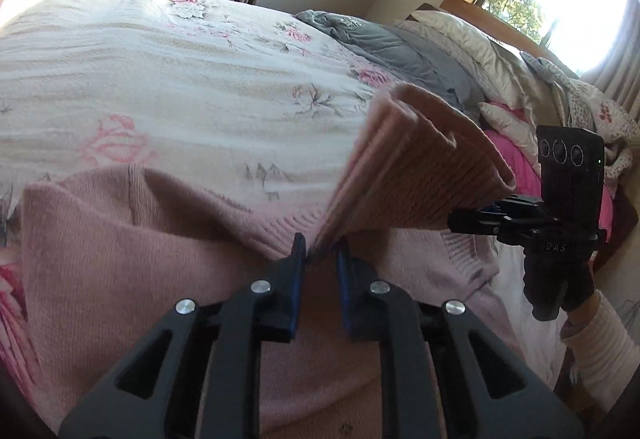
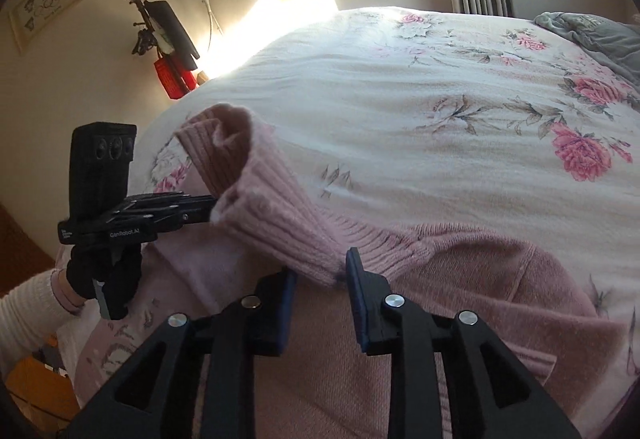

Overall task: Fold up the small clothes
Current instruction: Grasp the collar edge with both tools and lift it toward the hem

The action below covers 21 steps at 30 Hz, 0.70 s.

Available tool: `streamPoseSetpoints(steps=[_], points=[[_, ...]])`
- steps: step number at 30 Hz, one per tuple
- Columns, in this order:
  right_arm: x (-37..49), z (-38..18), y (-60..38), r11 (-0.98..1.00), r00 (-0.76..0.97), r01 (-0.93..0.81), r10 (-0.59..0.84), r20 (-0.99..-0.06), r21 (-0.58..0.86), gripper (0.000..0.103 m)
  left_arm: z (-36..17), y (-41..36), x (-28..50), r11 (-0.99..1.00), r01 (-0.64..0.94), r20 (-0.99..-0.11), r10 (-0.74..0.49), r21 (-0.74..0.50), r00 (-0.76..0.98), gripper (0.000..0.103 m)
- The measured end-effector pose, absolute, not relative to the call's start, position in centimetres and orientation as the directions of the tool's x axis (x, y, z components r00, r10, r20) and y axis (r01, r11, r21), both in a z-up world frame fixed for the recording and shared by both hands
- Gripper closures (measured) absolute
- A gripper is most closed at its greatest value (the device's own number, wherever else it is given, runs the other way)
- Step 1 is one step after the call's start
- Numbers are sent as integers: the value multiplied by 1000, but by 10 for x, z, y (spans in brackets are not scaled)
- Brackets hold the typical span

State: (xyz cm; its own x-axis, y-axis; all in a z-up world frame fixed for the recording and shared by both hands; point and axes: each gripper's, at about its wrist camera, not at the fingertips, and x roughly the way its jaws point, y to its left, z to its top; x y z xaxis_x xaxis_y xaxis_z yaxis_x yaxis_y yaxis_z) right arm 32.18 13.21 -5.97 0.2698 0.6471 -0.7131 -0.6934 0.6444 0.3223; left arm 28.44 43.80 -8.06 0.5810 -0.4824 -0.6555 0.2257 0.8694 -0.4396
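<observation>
Your left gripper has its fingers pinched on the ribbed hem of the pink sweater, the knit rising from between the pads in a lifted band toward the right. In the right wrist view that same gripper shows side-on, its tips buried in the ribbed edge, so the pads themselves are hidden there.

Your right gripper closes on the other end of that lifted hem; the fingers stand a little apart with the thick rib squeezed between them. From the left wrist view you see it only from the side, its tips tucked under the raised fold, and your gloved right hand below it, with a white ribbed cuff cut off by the frame edge.

The rest of the sweater lies flat on the floral bedspread, its lower part blocked by the gripper bodies. Grey bedding and pillows pile near the window, too bunched to sort out
</observation>
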Motion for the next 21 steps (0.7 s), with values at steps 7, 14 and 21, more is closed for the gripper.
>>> streamPoseSetpoints(steps=[7,14,21], points=[[283,-73,93,592,147,-660,705,-694,463,58,-95,466,239,846,191,-677,-516,-498,525,82],[336,-90,98,700,175,-418,687,-705,579,50,-101,458,286,819,74,-695,-528,-570,488,60],[390,-131,107,711,157,-250,699,-697,657,92,-128,458,345,782,-92,-718,-511,-617,473,95]])
